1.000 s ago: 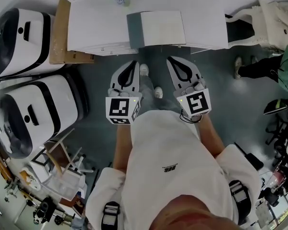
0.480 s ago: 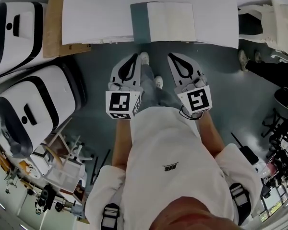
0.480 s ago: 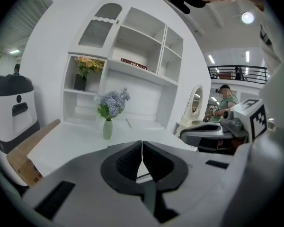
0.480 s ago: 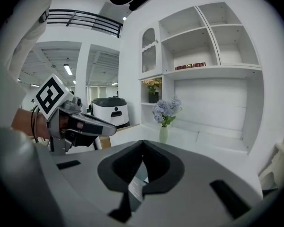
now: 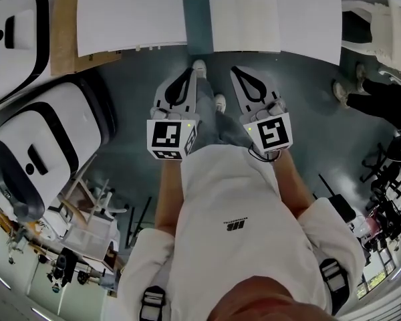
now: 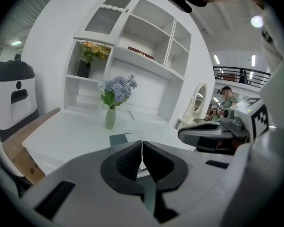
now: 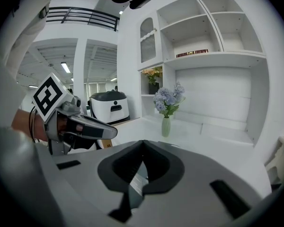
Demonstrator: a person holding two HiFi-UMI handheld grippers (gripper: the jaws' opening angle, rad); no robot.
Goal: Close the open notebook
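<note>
My notebook (image 5: 244, 22) has white pages and a grey-blue cover; the surface (image 5: 120, 19) is white. My left hand-held gripper (image 5: 185, 73) and right hand-held gripper (image 5: 237, 72) are grey, with black-and-white marker squares.

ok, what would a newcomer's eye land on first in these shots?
The left claw and right claw, each with its marker cube, sit side by side at the head view's centre, both shut and empty. Just ahead of them the open notebook lies on the white desk, not yet touched. Bulky white-and-black machines fill the left side.
</note>
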